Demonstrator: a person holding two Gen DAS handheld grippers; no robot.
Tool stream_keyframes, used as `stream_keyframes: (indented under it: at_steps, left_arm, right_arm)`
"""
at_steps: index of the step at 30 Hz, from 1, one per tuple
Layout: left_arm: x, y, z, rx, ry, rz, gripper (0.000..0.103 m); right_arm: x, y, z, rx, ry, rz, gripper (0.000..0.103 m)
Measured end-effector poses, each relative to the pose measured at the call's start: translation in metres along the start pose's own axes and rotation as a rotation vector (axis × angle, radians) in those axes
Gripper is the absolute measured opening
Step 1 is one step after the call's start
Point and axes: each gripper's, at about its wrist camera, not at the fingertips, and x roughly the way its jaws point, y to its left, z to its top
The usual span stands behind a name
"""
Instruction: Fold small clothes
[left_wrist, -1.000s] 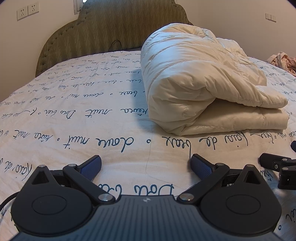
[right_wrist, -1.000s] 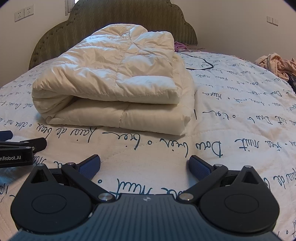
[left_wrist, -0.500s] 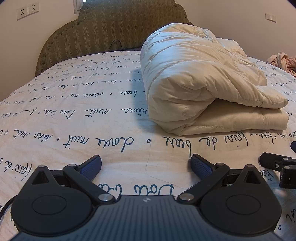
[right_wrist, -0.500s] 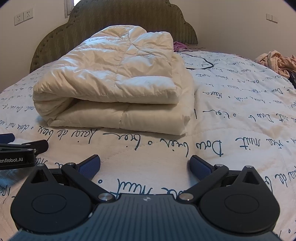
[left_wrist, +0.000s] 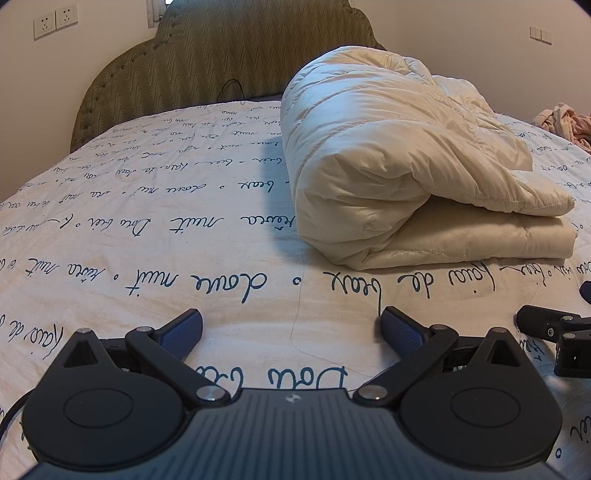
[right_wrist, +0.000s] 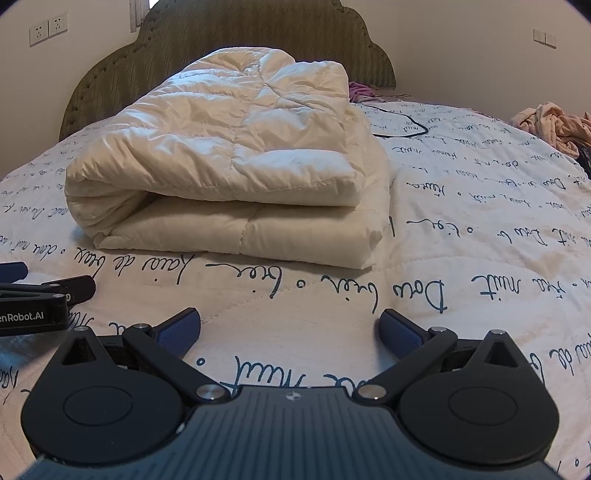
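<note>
A cream quilted puffer garment (left_wrist: 399, 166) lies folded in a thick bundle on the bed; it also shows in the right wrist view (right_wrist: 236, 162). My left gripper (left_wrist: 291, 328) is open and empty, low over the sheet in front of the bundle's left end. My right gripper (right_wrist: 290, 328) is open and empty, in front of the bundle's near edge. Each gripper shows at the edge of the other's view: the right one (left_wrist: 554, 332) and the left one (right_wrist: 40, 299).
The bed has a white sheet (left_wrist: 147, 236) with dark script. A green padded headboard (left_wrist: 221, 55) stands behind. A pile of pinkish clothes (right_wrist: 554, 125) lies at the far right, a purple cloth (right_wrist: 362, 90) and a black cable (right_wrist: 402, 127) behind the bundle.
The right gripper has drifted slightly, so the bundle sits a little to the right and lower in its view. The left gripper has barely moved.
</note>
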Motion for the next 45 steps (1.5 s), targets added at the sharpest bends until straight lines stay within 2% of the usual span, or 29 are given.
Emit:
stream_keyframes:
  at_steps: [38, 45]
  left_arm:
    - [0.0002, -0.0019, 0.0000, 0.011, -0.002, 0.009, 0.103]
    - [-0.0023, 0.0005, 0.0025, 0.010, 0.020, -0.014, 0.103]
  right_arm:
    - [0.0007, 0.0004, 0.0004, -0.009, 0.004, -0.004, 0.103]
    - [-0.0054, 0.0018, 0.0030, 0.008, 0.003, -0.026, 0.102]
